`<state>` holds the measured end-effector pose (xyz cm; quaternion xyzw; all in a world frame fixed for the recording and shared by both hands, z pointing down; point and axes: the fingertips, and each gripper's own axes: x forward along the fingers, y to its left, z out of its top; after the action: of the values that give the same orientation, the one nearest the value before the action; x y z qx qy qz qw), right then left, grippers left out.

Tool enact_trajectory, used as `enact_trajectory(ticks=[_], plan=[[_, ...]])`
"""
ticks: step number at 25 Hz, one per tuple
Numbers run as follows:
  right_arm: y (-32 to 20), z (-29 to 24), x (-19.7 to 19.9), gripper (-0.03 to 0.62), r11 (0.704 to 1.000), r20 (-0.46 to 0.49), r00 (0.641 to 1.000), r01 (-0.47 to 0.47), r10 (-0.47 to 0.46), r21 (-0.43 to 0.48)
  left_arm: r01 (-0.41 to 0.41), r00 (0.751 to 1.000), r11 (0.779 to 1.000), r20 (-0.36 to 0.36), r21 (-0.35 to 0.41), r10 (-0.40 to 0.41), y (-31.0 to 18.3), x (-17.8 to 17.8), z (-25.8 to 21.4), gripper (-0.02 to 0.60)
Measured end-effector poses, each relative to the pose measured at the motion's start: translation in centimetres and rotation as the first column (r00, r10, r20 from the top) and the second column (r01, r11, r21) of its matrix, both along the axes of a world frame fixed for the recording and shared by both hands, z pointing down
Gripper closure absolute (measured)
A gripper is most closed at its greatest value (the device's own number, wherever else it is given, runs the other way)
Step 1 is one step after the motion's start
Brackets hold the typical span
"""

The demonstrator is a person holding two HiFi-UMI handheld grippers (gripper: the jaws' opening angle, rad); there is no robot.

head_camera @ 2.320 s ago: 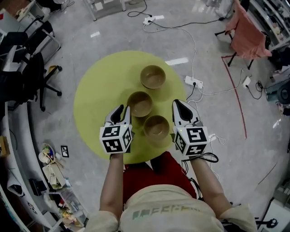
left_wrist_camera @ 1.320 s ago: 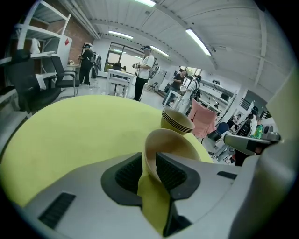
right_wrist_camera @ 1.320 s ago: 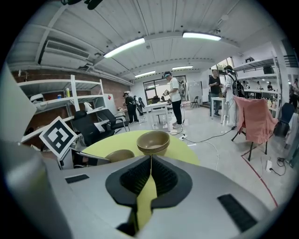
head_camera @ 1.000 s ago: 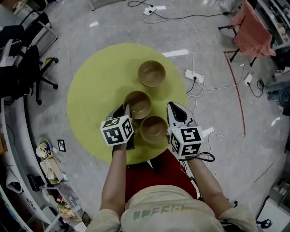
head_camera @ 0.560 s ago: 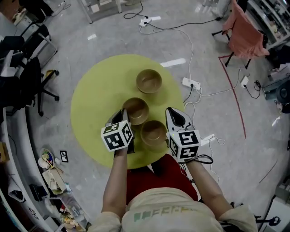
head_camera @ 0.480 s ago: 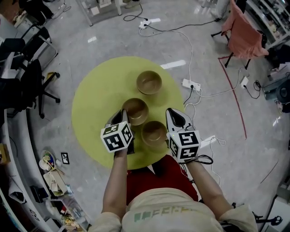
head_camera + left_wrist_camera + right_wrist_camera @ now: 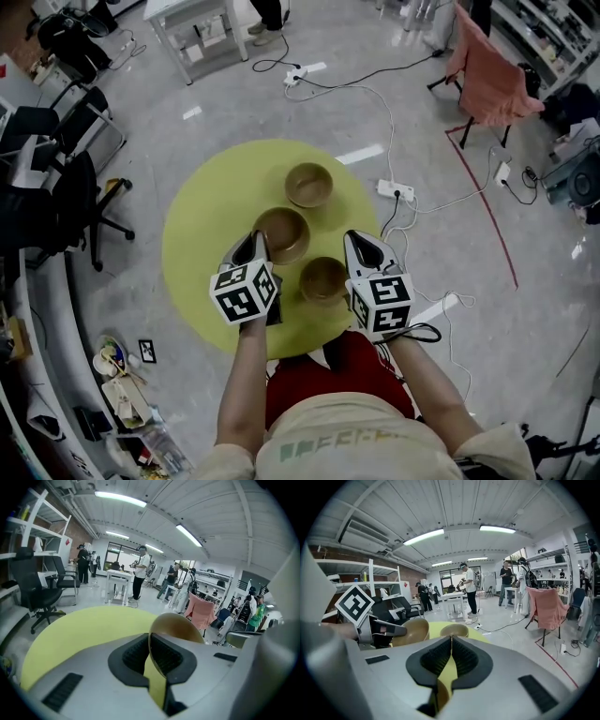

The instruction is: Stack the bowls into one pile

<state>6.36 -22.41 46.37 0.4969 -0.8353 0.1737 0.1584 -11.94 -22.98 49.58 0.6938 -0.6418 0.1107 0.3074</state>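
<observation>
Your left gripper (image 7: 149, 644) is clamped on the rim of the middle bowl (image 7: 281, 234), with the thin wall running right between the pads on the side nearest you. That's a decent place to grab it. These look like light, stiff, thin-walled bowls with a smooth finish, so I'd guess weight isn't the problem and slipping or swinging on a one-sided rim pinch is. Squeeze firm and move slowly.

The bowl opens upward. It's round, so there's no real long axis, just the up-down one through its centre. In the left gripper view the rim looks tipped a bit, and I can't tell if the base is off the table (image 7: 206, 253).

Your right gripper (image 7: 451, 641) sits to the right of the middle bowl, pads pressed together with nothing in them.

The near bowl (image 7: 324, 278) sits just beside the middle bowl, toward you and to its right. The far bowl (image 7: 309, 184) sits past the middle bowl, a small gap away. Both are mouth up, so nesting should go easy if you level the middle bowl first.
</observation>
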Motion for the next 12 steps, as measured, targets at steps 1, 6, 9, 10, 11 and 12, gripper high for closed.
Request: enact_trajectory(ticks=[1,6,9,10,11,12], plan=[[0.2,-0.3,-0.1,0.557,1.000,0.003,1.000,-0.001,0.001,0.005,-0.006,1.000,1.000,0.002,0.010,0.006,0.1,0.0,-0.4,0.549],[0.9,-1.7,-0.1,0.557,0.999,0.014,1.000,-0.012,0.012,0.035,-0.038,0.999,0.997,0.005,0.066,0.037,0.0,1.0,-2.9,0.549],[1.3,-2.7,-0.4,0.557,0.998,0.020,1.000,-0.019,0.018,0.054,-0.064,0.998,0.993,0.008,0.104,0.064,-0.3,1.4,-4.5,0.549],[1.4,-2.9,-0.6,0.557,0.998,0.020,1.000,-0.023,0.022,0.060,-0.074,0.997,0.991,0.009,0.114,0.073,-0.5,1.5,-5.0,0.549],[1.5,-3.2,-0.8,0.557,0.997,0.020,0.999,-0.027,0.025,0.066,-0.084,0.996,0.989,0.010,0.125,0.083,-0.6,1.6,-5.4,0.549],[1.5,-3.4,-0.9,0.557,0.997,0.018,0.999,-0.031,0.029,0.072,-0.095,0.996,0.986,0.011,0.135,0.094,-0.9,1.7,-5.9,0.549]])
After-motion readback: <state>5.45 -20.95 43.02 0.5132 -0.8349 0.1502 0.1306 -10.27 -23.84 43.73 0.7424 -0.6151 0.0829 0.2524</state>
